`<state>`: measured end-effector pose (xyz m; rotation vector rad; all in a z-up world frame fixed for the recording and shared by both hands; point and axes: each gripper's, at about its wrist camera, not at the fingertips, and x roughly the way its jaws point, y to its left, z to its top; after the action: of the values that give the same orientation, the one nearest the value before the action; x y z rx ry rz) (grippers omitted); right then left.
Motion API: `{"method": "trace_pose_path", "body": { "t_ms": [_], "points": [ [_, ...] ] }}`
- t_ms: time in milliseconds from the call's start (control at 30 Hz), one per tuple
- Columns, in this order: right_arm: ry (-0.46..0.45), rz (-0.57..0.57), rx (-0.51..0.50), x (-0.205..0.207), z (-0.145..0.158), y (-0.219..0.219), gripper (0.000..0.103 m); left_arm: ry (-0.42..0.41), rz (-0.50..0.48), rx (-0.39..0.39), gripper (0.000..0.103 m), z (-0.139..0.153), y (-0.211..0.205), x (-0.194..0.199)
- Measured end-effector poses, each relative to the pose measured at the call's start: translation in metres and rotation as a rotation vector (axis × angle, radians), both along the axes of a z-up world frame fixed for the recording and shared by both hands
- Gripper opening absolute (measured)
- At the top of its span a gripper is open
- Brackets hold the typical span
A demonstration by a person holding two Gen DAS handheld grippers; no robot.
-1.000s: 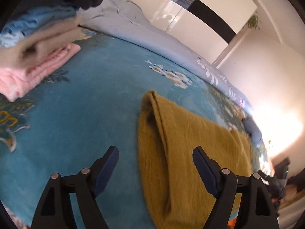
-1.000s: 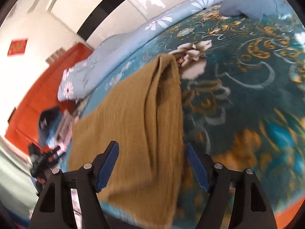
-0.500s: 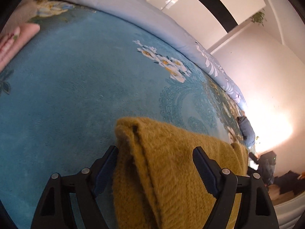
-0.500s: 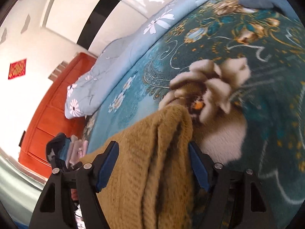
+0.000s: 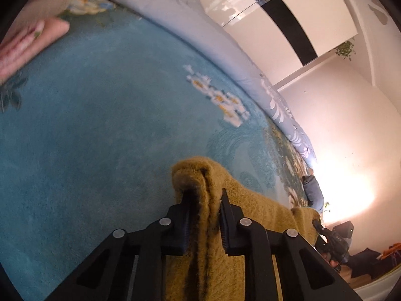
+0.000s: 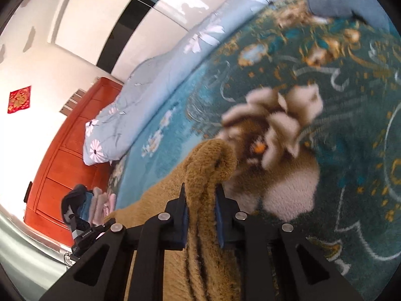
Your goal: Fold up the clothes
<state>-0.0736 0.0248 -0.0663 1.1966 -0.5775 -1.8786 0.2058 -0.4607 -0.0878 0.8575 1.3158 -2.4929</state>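
Note:
A mustard-yellow knitted garment [image 5: 253, 210] lies folded lengthwise on a teal flowered blanket [image 5: 105, 115]. My left gripper [image 5: 204, 195] is shut on one corner of its folded edge, with the cloth bunched between the blue pads. The same garment [image 6: 160, 200] shows in the right wrist view, where my right gripper [image 6: 200, 190] is shut on its other corner. The other gripper [image 6: 82, 233] appears at the far end of the cloth, low on the left. Much of the garment is hidden under the gripper bodies.
A stack of folded clothes [image 6: 100, 203] sits at the bed's far end, its pink piece [image 5: 30, 42] at the upper left. A pale blue quilt [image 5: 200, 35] runs along the back edge. A red wooden headboard [image 6: 62, 155] and a grey-blue garment [image 6: 335, 0] are also in view.
Both grippers came down onto the garment's folded edge and went from open to shut on its two corners. The cameras now sit much closer to the cloth.

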Motion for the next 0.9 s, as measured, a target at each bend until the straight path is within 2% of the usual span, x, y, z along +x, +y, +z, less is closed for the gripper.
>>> {"method": "trace_pose_path", "body": {
  "t_ms": [100,200,267,367,500,633,700,767,800,867,900],
  "points": [
    [0.045,-0.011,-0.016,-0.004,0.014,0.001,0.016,0.061,-0.005,-0.062,0.02,0.03,0.0,-0.005],
    [0.09,-0.022,-0.031,-0.007,0.028,0.001,0.016,0.075,0.013,-0.101,0.02,0.04,-0.004,-0.012],
    [0.102,-0.032,-0.035,-0.01,0.031,0.001,0.016,0.021,0.031,-0.092,0.02,0.026,-0.01,-0.017],
    [0.034,-0.056,0.003,-0.017,0.002,0.003,0.015,-0.078,0.049,-0.069,0.02,-0.006,-0.021,-0.022],
    [0.046,-0.052,0.05,-0.016,0.0,0.001,0.016,-0.1,0.06,0.002,0.02,-0.031,-0.034,-0.023],
    [0.059,-0.047,0.097,-0.015,-0.003,0.0,0.016,-0.1,0.037,-0.024,0.024,-0.025,-0.028,-0.025],
    [0.065,-0.044,0.12,-0.014,-0.005,-0.001,0.019,-0.115,0.026,-0.047,0.034,-0.015,-0.02,-0.018],
    [0.063,-0.04,0.135,-0.009,-0.007,0.002,0.021,-0.117,0.032,-0.064,0.052,-0.006,-0.006,0.001],
    [0.052,-0.036,0.133,-0.001,-0.01,0.008,0.022,-0.099,0.035,-0.068,0.056,-0.003,0.004,0.012],
    [0.03,-0.028,0.127,0.016,-0.015,0.02,0.025,-0.071,0.031,-0.078,0.071,0.0,0.027,0.037],
    [0.019,-0.024,0.125,0.025,-0.017,0.026,0.027,-0.059,0.028,-0.083,0.073,0.002,0.04,0.05]
  ]
}}
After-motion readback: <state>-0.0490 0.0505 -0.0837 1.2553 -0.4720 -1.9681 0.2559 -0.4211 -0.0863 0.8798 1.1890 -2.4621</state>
